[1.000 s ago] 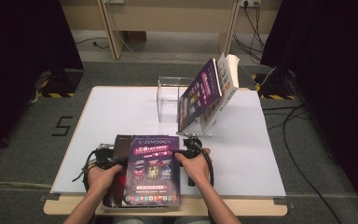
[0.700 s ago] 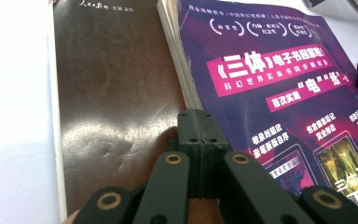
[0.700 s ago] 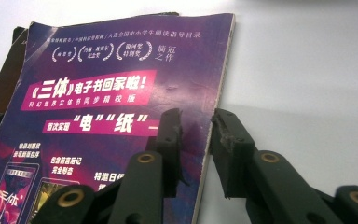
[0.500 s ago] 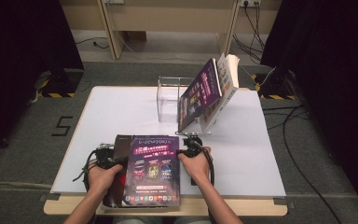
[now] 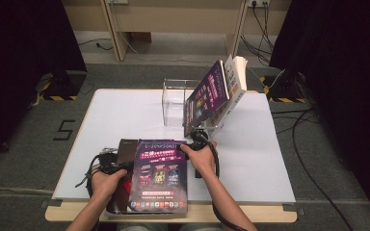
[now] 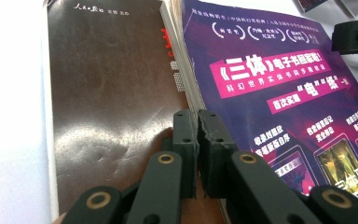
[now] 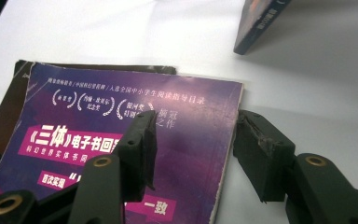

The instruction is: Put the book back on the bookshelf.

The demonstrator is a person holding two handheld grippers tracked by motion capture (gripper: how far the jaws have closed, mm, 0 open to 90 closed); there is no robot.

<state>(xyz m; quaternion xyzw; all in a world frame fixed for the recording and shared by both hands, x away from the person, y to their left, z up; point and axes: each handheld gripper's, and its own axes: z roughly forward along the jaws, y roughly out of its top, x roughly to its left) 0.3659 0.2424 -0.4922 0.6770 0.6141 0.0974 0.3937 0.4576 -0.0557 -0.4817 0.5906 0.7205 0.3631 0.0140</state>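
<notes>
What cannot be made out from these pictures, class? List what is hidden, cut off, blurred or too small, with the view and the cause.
- Brown book: the purple book covers most of it in the high view.
- Purple book's near end: cut off by the bottom edge in the right gripper view.
- Left gripper: shut jaws; anything pinched is hidden.
- Books in the clear stand: titles too small, high view.

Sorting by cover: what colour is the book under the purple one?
Dark brown book, glossy; clearest in the left gripper view.

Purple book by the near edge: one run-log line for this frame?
left gripper: shut, at spine | right gripper: jaws just opened, astride purple book far corner, no grip | book: flat on brown book
</notes>
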